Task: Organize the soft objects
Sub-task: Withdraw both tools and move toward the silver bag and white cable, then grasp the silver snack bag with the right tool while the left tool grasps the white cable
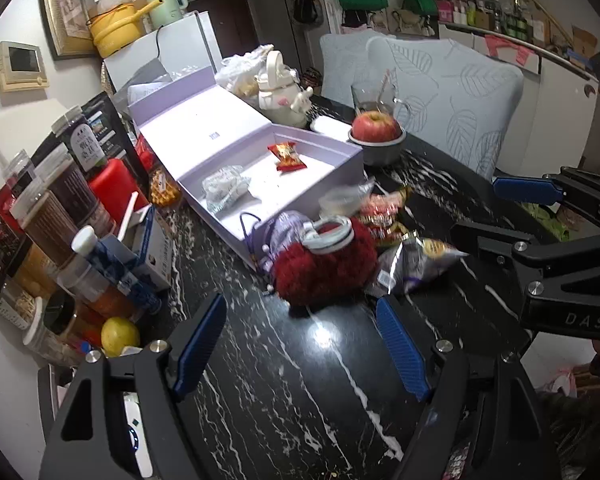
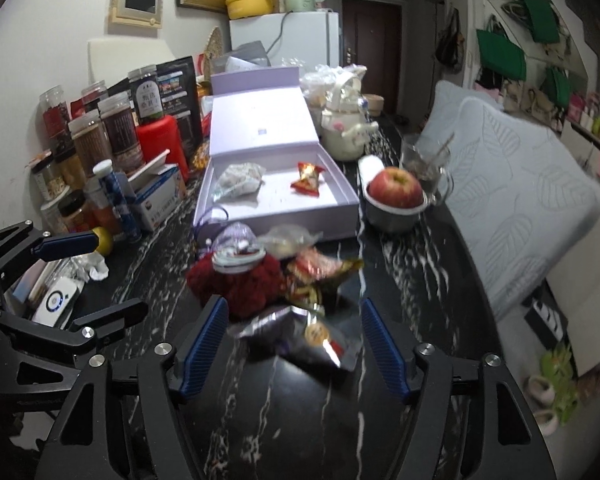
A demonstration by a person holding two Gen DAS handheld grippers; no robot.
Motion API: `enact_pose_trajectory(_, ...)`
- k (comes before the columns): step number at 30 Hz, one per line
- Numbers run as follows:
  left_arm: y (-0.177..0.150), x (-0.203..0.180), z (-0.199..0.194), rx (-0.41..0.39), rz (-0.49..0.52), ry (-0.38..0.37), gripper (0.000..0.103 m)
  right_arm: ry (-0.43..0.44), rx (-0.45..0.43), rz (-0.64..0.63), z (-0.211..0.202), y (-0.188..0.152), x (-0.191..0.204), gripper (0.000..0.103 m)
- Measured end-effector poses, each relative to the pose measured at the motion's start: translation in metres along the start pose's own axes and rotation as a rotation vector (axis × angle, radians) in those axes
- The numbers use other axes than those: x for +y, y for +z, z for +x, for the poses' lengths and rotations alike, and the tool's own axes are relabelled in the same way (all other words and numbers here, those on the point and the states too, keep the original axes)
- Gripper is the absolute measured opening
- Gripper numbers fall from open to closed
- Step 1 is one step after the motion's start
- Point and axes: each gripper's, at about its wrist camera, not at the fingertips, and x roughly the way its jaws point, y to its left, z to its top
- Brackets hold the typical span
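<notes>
A red fluffy thing (image 1: 320,276) (image 2: 243,284) with a white coiled cable (image 1: 328,234) on top lies on the black marble table (image 1: 300,400), beside a lilac pouch (image 1: 281,230). Red candy wrappers (image 1: 382,212) (image 2: 316,266) and a silver snack bag (image 1: 418,260) (image 2: 300,336) lie to its right. Behind them stands an open lilac box (image 1: 312,196) (image 2: 300,220) holding a red candy (image 1: 287,156) and a white packet (image 1: 223,186). My left gripper (image 1: 300,344) (image 2: 91,280) is open just short of the red thing. My right gripper (image 2: 293,340) (image 1: 500,214) is open, the snack bag loose between its fingers.
Jars and bottles (image 1: 59,200) crowd the table's left edge, with a lemon (image 1: 119,336) near my left gripper. An apple in a bowl (image 1: 376,128), a glass mug (image 1: 376,98) and a white teapot (image 1: 279,96) stand behind the box. Leaf-patterned pillows (image 1: 452,92) lean at the right.
</notes>
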Motion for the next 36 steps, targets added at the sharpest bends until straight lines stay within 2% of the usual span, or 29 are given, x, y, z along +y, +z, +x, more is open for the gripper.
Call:
enact_pose_trajectory(9, -0.024, -0.003, 0.024, 0.036, -0.02, -0.028, 0.078, 0.021, 0.055, 0.063, 0.02, -0.036, -0.011, 0.074)
enact_pose_trajectory(13, -0.032, 0.001, 0.035, 0.031, -0.05, -0.069, 0.078, 0.021, 0.062, 0.058, 0.03, -0.045, -0.011, 0.08)
enact_pose_trajectory(18, -0.036, 0.008, 0.055, 0.07, -0.106, -0.122, 0.078, 0.038, 0.089, 0.059, 0.048, -0.045, -0.014, 0.089)
enact_pose_trajectory(22, -0.033, 0.015, 0.071, 0.082, -0.131, -0.126, 0.078, 0.042, 0.109, 0.044, 0.066, -0.041, -0.015, 0.1)
enact_pose_trajectory(36, -0.008, 0.036, 0.1, 0.072, -0.131, -0.156, 0.078, 0.145, 0.219, -0.111, 0.126, -0.025, -0.006, 0.1)
